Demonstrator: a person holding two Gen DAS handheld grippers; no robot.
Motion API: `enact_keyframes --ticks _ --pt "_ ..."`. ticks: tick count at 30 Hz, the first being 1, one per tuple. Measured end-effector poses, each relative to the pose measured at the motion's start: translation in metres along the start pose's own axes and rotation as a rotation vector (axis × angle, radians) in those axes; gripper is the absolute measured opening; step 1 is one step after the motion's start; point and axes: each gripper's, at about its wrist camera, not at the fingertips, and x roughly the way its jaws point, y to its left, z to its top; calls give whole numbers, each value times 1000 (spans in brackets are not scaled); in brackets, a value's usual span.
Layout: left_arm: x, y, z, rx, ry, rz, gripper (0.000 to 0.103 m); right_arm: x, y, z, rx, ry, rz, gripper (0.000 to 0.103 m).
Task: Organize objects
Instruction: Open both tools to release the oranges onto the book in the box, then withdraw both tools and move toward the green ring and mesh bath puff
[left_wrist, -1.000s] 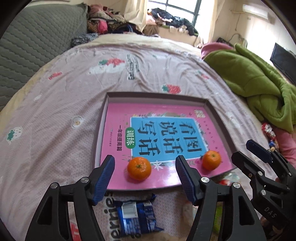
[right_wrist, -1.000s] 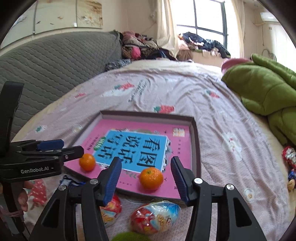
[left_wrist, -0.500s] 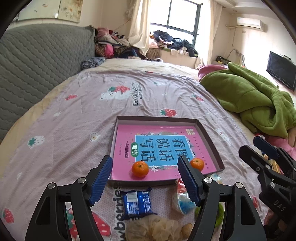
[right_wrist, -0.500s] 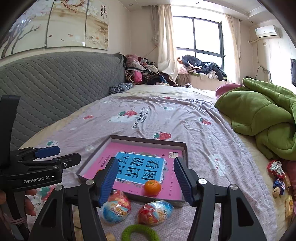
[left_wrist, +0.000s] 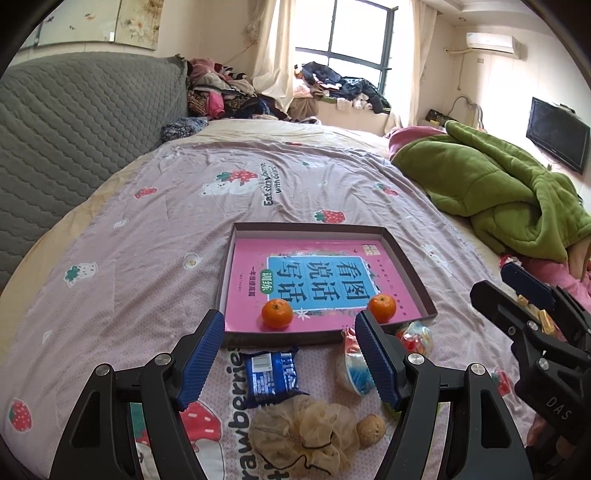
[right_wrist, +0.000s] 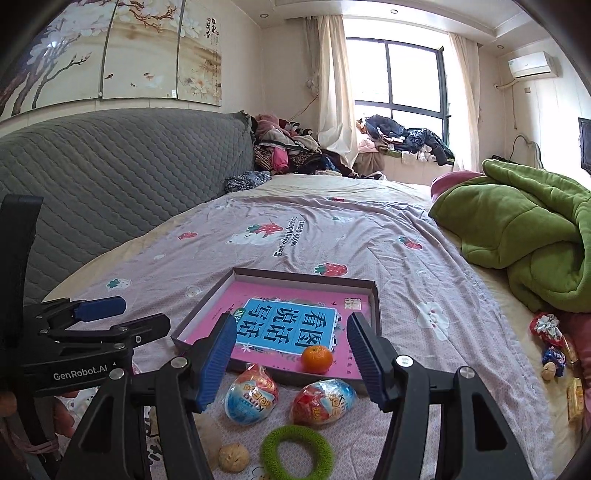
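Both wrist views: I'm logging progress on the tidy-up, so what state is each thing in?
Left claw: open, empty.
Right claw: open, empty.
Tray: on the bed, holds a book and two oranges.
Book: closed, flat in tray.
Oranges: on the book.
Blue packet: sealed, outside tray.
Egg toys: wrapped, outside tray.
Green ring: outside tray.

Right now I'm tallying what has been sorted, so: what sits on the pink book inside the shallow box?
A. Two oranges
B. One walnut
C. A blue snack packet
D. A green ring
A: two oranges, one and the other, rest on the pink book in the box; the blue snack packet lies outside on the bedspread.
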Motion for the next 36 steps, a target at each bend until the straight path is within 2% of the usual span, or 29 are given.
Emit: enact_keyframes --ticks 20,36 --pt "9 7 -43 13 89 -15 75 -7 -6 -47 19 108 -45 62" --pt "19 12 -71 28 163 -24 75 1 -13 -72 57 191 -53 62"
